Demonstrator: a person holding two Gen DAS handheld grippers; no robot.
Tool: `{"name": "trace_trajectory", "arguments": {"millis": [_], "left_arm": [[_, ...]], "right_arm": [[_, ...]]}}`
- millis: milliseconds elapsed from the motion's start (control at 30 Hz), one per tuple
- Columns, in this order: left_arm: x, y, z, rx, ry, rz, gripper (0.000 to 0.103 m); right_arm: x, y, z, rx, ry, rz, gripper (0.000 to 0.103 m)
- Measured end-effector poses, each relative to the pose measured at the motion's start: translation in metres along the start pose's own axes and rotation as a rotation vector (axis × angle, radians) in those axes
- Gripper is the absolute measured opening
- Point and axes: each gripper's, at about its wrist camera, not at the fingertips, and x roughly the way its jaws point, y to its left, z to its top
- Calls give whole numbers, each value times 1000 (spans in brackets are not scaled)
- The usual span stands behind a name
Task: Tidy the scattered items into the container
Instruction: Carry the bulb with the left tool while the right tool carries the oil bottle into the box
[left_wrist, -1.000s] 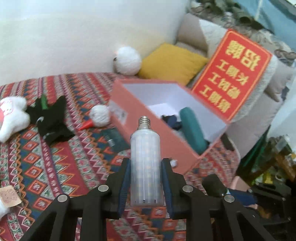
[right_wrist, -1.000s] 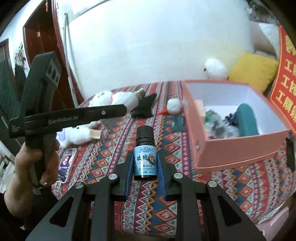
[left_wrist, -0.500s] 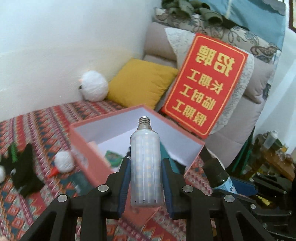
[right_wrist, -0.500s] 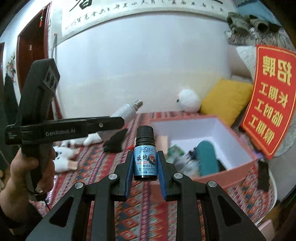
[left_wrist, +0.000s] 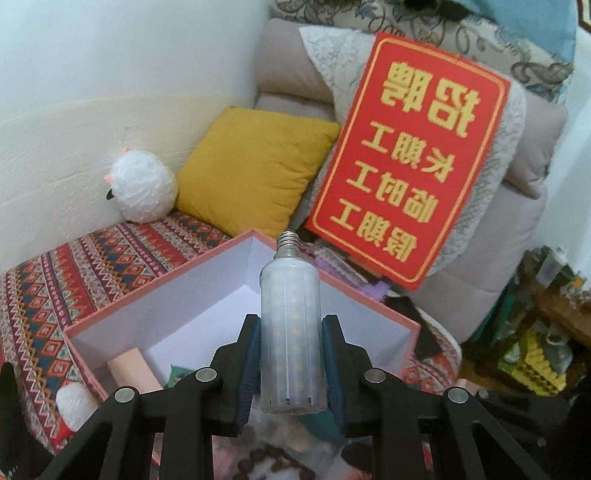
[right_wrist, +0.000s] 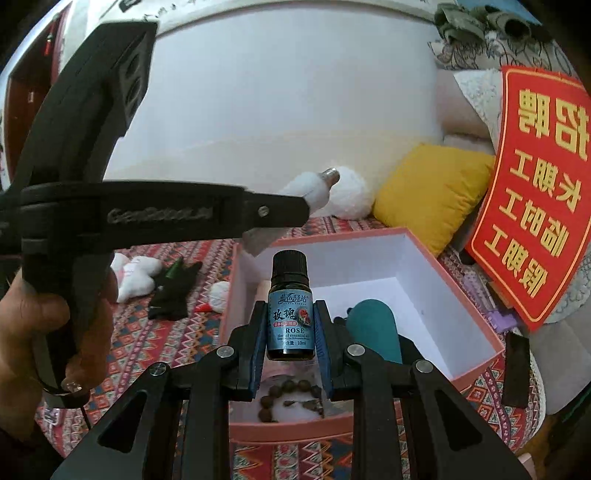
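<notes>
Over an open pink box (right_wrist: 476, 363) on a patterned spread, the left gripper (left_wrist: 291, 363) is clamped on a white bulb (left_wrist: 290, 332) and the right gripper (right_wrist: 290, 338) on a small bottle (right_wrist: 290, 314).

Left gripper (left_wrist: 291, 354) is clamped on a bulb (left_wrist: 290, 325), right gripper (right_wrist: 290, 332) clamped on a small bottle (right_wrist: 290, 314); a hand (right_wrist: 55, 332) grips the left handle
</notes>
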Motion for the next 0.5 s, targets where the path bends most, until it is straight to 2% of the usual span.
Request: {"name": "trace_trajectory", "arguments": {"millis": [67,100,133,167,200,233,267,500], "left_arm": [[14,2,0,-3,23,8,29],[22,3,0,-5,35,12,40],[29,4,0,-7,46,16,67],[32,4,-1,-10,42,33,81],[30,5,-2,-17,17,50,97],[27,6,-3,-25,-6,57,101],[23,7,-3,-32,-28,63,101],[-8,19,-2,-80,-75,78,101]], "right_arm": [[17,-9,1,11,3,-9,26],[23,-13,2,18,6,-10,26],[30,-17,3,24,12,-9,29],[36,-20,3,31,20,-7,36],[39,-22,3,42,18,-12,63],[40,-24,3,55,9,-23,86],[40,-26,2,69,-1,-31,92],[32,-29,-7,127,25,-37,93]]}}
